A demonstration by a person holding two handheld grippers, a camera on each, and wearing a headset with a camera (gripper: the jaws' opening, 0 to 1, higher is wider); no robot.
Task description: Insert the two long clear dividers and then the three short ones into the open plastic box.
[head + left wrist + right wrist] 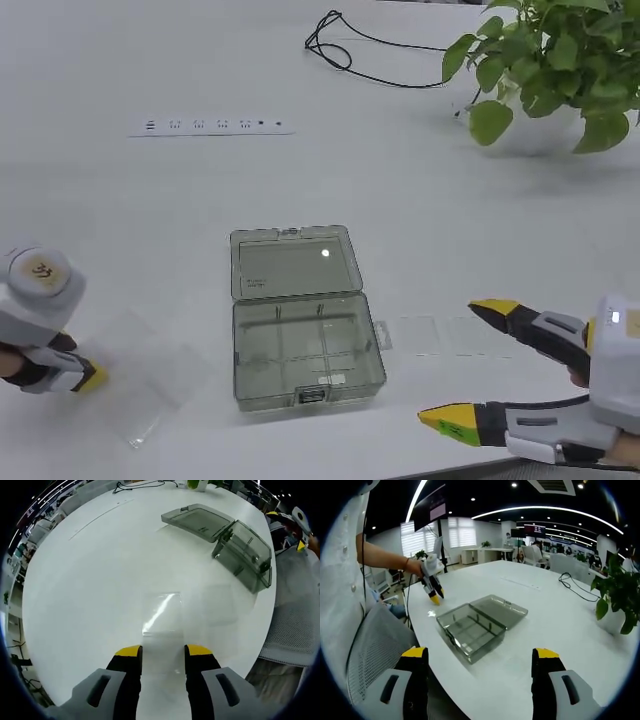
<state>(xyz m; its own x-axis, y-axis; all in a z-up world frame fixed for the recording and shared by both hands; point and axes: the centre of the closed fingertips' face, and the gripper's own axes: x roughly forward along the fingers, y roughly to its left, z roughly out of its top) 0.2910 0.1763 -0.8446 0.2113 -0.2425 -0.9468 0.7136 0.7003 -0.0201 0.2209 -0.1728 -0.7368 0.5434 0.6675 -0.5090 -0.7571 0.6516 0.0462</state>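
Observation:
The smoky clear plastic box [305, 352] lies open mid-table, its lid [295, 262] folded flat behind it. Faint partition lines show inside the box. A clear divider sheet [150, 385] lies flat on the table to the left of the box, and more clear pieces [430, 335] lie to its right. My left gripper [164, 651] is open low over the table, its jaws straddling the near end of the clear sheet [162, 615]. My right gripper [462, 362] stands wide open at the table's front right, empty, facing the box [470, 630].
A white power strip [210, 125] lies at the back, with a black cable [350, 55] and a potted plant [560, 60] at the back right. A mesh chair [370, 655] stands by the table's near edge.

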